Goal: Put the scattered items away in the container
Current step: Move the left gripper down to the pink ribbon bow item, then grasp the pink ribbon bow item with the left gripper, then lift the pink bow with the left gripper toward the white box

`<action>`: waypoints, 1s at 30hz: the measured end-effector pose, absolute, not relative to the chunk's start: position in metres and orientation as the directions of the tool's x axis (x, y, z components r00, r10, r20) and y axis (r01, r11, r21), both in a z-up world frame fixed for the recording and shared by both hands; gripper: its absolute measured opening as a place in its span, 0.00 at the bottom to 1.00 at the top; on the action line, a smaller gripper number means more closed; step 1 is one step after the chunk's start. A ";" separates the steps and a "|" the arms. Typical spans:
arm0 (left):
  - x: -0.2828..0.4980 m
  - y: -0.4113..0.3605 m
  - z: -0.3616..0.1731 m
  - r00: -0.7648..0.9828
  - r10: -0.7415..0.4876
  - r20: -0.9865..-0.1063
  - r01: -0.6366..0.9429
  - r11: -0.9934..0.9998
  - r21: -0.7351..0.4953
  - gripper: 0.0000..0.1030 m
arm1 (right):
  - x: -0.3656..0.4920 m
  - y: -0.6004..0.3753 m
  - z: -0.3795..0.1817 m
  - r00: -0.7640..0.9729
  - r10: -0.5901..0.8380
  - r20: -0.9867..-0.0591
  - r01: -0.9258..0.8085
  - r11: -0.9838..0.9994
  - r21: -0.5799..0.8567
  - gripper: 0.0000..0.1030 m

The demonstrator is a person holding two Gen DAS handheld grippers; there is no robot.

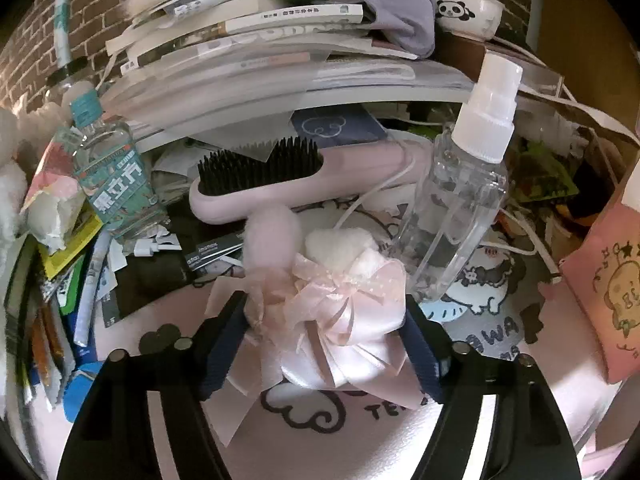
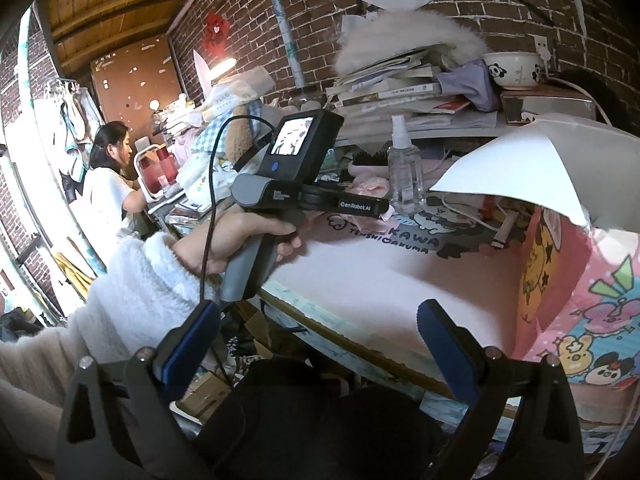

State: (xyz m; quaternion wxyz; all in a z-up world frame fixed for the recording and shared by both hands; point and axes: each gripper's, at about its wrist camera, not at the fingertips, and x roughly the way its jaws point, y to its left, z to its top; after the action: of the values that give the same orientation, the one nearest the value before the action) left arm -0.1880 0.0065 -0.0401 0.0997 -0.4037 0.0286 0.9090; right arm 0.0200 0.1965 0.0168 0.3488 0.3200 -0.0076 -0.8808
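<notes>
My left gripper point(image 1: 326, 320) is shut on a pink ribbon bow with fluffy pompoms point(image 1: 340, 304), held just above the pink cartoon desk mat point(image 1: 320, 420). A clear spray bottle point(image 1: 460, 208) stands just right of it, and a pink hairbrush with black bristles point(image 1: 280, 176) lies behind. A pink cartoon bag point(image 1: 608, 292) stands at the right. In the right wrist view my right gripper point(image 2: 320, 340) is open and empty, off the desk's front edge. That view shows the left gripper point(image 2: 360, 204) over the mat, the spray bottle point(image 2: 404, 168) and the pink bag point(image 2: 576, 304).
A small teal-labelled bottle point(image 1: 112, 176) and loose packets point(image 1: 72, 280) crowd the left. A shelf holds stacked books point(image 1: 248, 28), a purple cloth point(image 1: 404, 20) and a panda bowl point(image 1: 468, 12). White cables point(image 1: 372, 192) cross the mat. A person point(image 2: 108, 184) sits far left.
</notes>
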 end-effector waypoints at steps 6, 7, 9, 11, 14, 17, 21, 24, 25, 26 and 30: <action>-0.184 0.011 -0.040 -0.656 0.156 -0.738 -0.227 -0.974 -0.004 0.52 | 0.019 0.195 0.016 -0.550 -0.619 -0.560 0.608 -0.757 0.239 0.95; -0.183 0.012 -0.040 -0.657 0.152 -0.738 -0.229 -0.974 0.003 0.50 | 0.019 0.195 0.016 -0.550 -0.619 -0.561 0.606 -0.758 0.242 0.95; -0.181 0.012 -0.039 -0.659 0.149 -0.737 -0.230 -0.973 0.009 0.46 | 0.017 0.196 0.015 -0.549 -0.619 -0.562 0.602 -0.759 0.247 0.95; -0.179 0.012 -0.037 -0.661 0.147 -0.736 -0.230 -0.973 0.012 0.41 | 0.016 0.196 0.015 -0.550 -0.619 -0.561 0.600 -0.760 0.250 0.95; -0.174 0.011 -0.033 -0.666 0.153 -0.730 -0.235 -0.972 0.011 0.36 | 0.015 0.197 0.015 -0.551 -0.622 -0.557 0.602 -0.758 0.251 0.95; -0.171 0.011 -0.030 -0.669 0.160 -0.726 -0.238 -0.971 0.006 0.35 | 0.013 0.197 0.013 -0.553 -0.621 -0.556 0.600 -0.760 0.251 0.95; -0.164 0.009 -0.022 -0.683 0.167 -0.711 -0.239 -0.971 0.001 0.34 | 0.007 0.196 0.011 -0.564 -0.615 -0.551 0.595 -0.765 0.244 0.95; -0.151 0.005 -0.012 -0.697 0.175 -0.696 -0.244 -0.970 0.000 0.34 | 0.002 0.192 0.010 -0.580 -0.604 -0.547 0.592 -0.773 0.226 0.95; -0.149 0.006 -0.009 -0.702 0.177 -0.690 -0.245 -0.969 0.001 0.34 | 0.001 0.190 0.009 -0.582 -0.604 -0.545 0.594 -0.773 0.223 0.95; -0.146 0.006 -0.008 -0.708 0.181 -0.683 -0.247 -0.969 0.000 0.34 | 0.000 0.188 0.009 -0.580 -0.606 -0.544 0.596 -0.771 0.223 0.95; -0.139 -0.002 0.006 -0.726 0.188 -0.661 -0.251 -0.968 0.000 0.34 | -0.005 0.181 0.006 -0.571 -0.611 -0.548 0.602 -0.766 0.227 0.96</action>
State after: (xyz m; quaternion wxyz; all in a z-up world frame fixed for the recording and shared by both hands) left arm -0.1392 -0.0018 0.0059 0.1183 -0.3508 0.0445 0.9279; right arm -0.0055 0.1811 0.0060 0.3423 0.3120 -0.0073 -0.8862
